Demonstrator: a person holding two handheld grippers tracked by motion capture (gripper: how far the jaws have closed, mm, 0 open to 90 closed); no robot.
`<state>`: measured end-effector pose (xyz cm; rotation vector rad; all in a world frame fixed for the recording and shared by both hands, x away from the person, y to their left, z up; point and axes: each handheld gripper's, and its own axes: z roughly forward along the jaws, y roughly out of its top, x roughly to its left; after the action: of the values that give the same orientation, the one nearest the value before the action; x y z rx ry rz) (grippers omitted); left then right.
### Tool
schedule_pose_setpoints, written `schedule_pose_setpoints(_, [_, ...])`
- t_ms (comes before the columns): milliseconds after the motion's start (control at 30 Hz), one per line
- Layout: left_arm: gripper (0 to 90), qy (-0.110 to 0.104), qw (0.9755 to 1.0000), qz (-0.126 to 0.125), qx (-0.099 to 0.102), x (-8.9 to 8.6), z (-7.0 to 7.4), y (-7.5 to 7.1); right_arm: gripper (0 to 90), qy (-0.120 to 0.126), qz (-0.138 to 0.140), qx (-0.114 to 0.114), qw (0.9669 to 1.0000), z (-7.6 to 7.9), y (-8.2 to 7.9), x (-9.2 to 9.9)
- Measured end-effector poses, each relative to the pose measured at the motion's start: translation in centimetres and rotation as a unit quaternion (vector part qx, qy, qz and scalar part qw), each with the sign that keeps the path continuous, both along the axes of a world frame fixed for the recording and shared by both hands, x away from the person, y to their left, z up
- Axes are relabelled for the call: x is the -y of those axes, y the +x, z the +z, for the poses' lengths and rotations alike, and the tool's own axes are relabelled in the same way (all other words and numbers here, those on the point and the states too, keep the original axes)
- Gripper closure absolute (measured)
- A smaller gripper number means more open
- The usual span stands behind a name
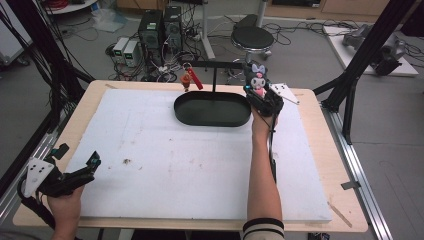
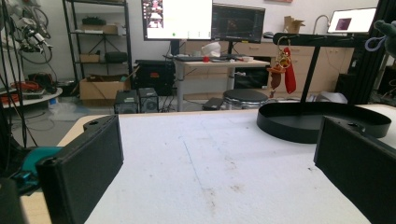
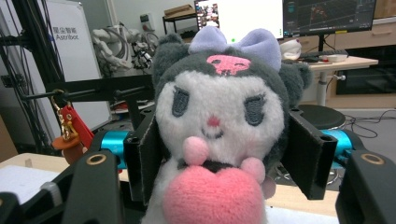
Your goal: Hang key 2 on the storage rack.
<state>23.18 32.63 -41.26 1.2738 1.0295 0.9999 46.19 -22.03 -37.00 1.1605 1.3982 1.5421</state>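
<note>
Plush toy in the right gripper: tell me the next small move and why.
Probably draw the right gripper slowly back. The plush toy sits between its fingers at the rack's crossbar, where a red charm already hangs; check it hangs free.

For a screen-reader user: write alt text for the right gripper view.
A grey-and-white plush toy with a lilac bow and pink heart sits between the right gripper's black jaws. Behind to the left, a red keychain hangs from a black stand bar, with monitors in the background.

Loads of open white board (image 1: 200, 165) up front; black tray (image 1: 212, 111) and its hanger stand (image 1: 215, 75) blocking the far edge.
</note>
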Motion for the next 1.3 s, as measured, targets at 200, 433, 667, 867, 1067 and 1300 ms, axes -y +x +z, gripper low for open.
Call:
schedule_pose_setpoints(200, [1.7, 0.0, 1.0, -0.001, -0.001, 0.0, 0.0, 0.0, 32.6, -0.001, -0.012, 0.002, 0.9999, 0.0, 0.0, 0.0])
schedule_pose_setpoints(433, [1.8, 0.0, 1.0, 0.0, -0.003, 0.0, 0.0, 0.0, 28.2, -0.007, -0.014, 0.001, 0.9999, -0.1, 0.1, -0.1])
schedule_pose_setpoints(667, [1.7, 0.0, 1.0, -0.001, -0.002, 0.0, 0.0, 0.0, 28.0, -0.009, -0.016, 0.003, 0.9998, 0.1, 0.0, -0.1])
schedule_pose_setpoints(867, [1.8, 0.0, 1.0, -0.001, -0.002, 0.0, 0.0, 0.0, 27.8, -0.013, -0.017, 0.007, 0.9998, 0.3, -0.2, -0.1])
schedule_pose_setpoints(1067, [1.7, -0.001, 1.0, 0.001, -0.001, -0.1, 0.0, 0.0, 17.8, -0.028, -0.019, 0.009, 0.9994, 0.8, -0.6, -0.4])
schedule_pose_setpoints(1300, [1.7, 0.001, 1.0, -0.001, -0.003, 0.0, 0.0, -0.1, 2.8, -0.058, -0.014, 0.012, 0.9982, 1.9, -1.5, -0.6])
